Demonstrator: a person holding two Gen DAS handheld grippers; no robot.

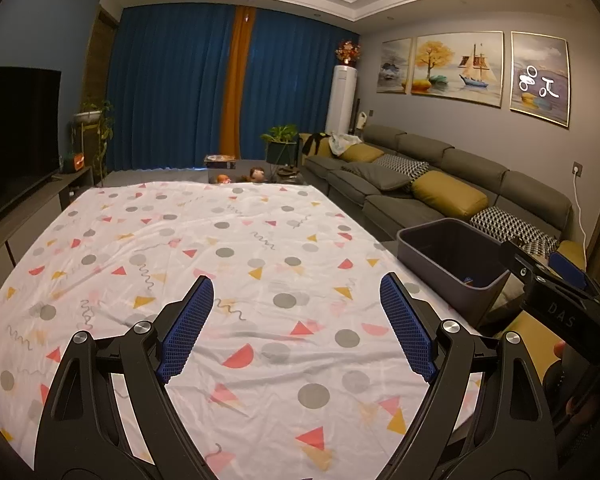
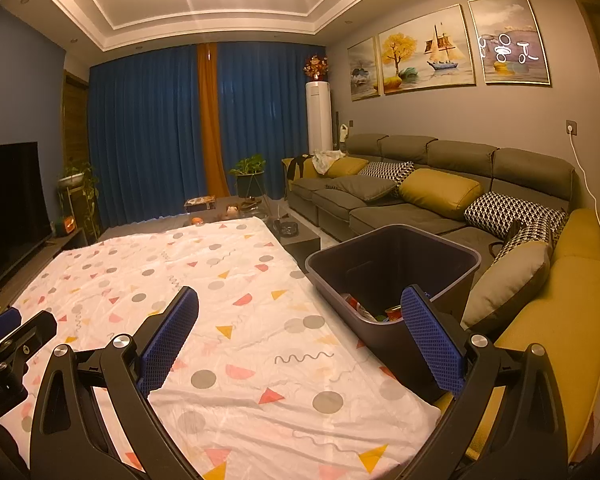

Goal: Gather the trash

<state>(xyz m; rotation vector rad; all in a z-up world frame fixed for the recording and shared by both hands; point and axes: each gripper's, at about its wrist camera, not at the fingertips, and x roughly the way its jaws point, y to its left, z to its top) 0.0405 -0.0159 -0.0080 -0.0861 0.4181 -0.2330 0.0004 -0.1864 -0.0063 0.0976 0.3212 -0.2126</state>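
My left gripper (image 1: 296,280) hangs open over a table cloth (image 1: 220,240) printed with dots and triangles, with nothing between its blue pads. Over the cloth's right edge, my right gripper (image 2: 300,292) is also open and holds nothing. Its right finger (image 2: 432,344) stands in front of a dark plastic bin (image 2: 392,256). The bin (image 1: 452,264) sits off the table's right side, against the sofa. Pieces of trash (image 2: 380,312), red and orange among them, lie at its bottom. I see no loose item on the cloth.
A grey sofa (image 2: 420,184) with yellow and patterned cushions runs along the right wall behind the bin. A television (image 1: 16,136) on a low cabinet lines the left. A low table (image 1: 256,172) with small items and a potted plant (image 1: 280,144) stand beyond the far edge.
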